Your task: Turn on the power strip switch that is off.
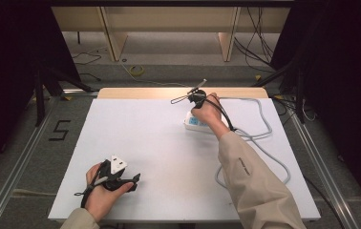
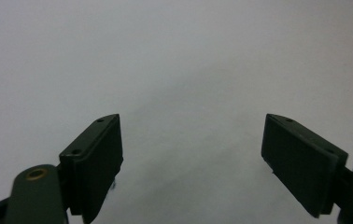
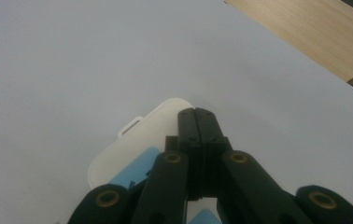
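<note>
White plastic with blue socket faces: that is the power strip (image 1: 195,121), lying flat toward the far right of the bench (image 1: 145,157), a little short of the bare wooden strip along the far edge. Its grey cable (image 1: 264,129) loops away to the right and curls back toward the near side, slack, so nothing looks set to tug the strip out of place.

Right over it sit the right tongs (image 3: 197,114), jaws pressed fully together with nothing between them, tips pointing down at the rounded end of the strip near its small white tab. Closed like that, they make one narrow point, which suits pushing a switch or nudging the housing better than grasping; that is a reading, and whether the tips touch the plastic cannot be told. The right hand (image 1: 207,112) reaches far out over the strip, sleeve stretched across the cable.

Down at the near left, the left tongs (image 2: 191,163) hang wide open over bare white surface, gripping nothing. The left hand (image 1: 103,191) rests low there, well apart from the strip, apparently parked clear so the right side has room to work.
</note>
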Demonstrator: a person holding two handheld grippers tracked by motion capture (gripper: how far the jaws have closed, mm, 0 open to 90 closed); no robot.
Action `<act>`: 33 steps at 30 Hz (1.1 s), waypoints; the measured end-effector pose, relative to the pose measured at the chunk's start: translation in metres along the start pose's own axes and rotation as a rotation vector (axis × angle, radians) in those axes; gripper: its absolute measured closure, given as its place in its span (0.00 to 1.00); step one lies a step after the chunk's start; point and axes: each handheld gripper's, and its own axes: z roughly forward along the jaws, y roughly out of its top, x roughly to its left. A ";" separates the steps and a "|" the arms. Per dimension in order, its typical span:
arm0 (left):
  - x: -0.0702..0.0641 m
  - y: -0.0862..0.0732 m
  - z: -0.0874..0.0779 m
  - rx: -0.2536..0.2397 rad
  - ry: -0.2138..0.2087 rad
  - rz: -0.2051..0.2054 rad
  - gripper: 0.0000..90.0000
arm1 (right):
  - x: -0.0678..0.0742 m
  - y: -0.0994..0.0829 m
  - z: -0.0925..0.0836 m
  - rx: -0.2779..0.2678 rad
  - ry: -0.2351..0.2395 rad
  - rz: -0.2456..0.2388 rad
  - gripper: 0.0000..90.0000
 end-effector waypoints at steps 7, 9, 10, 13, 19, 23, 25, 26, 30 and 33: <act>0.000 0.000 -0.001 -0.003 0.002 0.001 0.23 | 0.000 0.000 0.000 0.001 0.007 0.022 1.00; 0.000 0.000 -0.001 -0.003 0.001 0.001 0.23 | 0.000 0.000 0.000 0.002 0.006 0.024 1.00; 0.000 0.000 -0.001 -0.003 0.001 0.002 0.23 | 0.000 0.000 0.000 0.000 0.004 0.024 1.00; 0.000 0.000 0.000 -0.003 0.000 0.001 0.23 | 0.000 -0.001 0.000 -0.002 0.003 0.025 1.00; 0.000 0.000 0.000 -0.003 0.001 0.000 0.23 | 0.000 -0.001 0.000 -0.002 0.003 0.027 1.00; 0.000 0.000 0.000 -0.004 0.001 0.002 0.23 | 0.000 0.000 0.001 -0.001 0.001 0.024 1.00; 0.000 0.000 -0.001 -0.003 0.001 0.002 0.23 | 0.000 0.000 0.001 0.000 0.000 0.024 1.00; 0.000 0.000 -0.001 -0.003 0.001 0.002 0.23 | 0.000 0.000 0.001 0.001 0.001 0.024 1.00; 0.000 0.000 0.000 -0.003 0.001 0.002 0.23 | 0.000 -0.001 0.001 -0.001 0.002 0.028 1.00; 0.000 0.000 -0.001 -0.003 0.001 0.003 0.23 | 0.000 -0.001 0.001 -0.001 0.004 0.032 1.00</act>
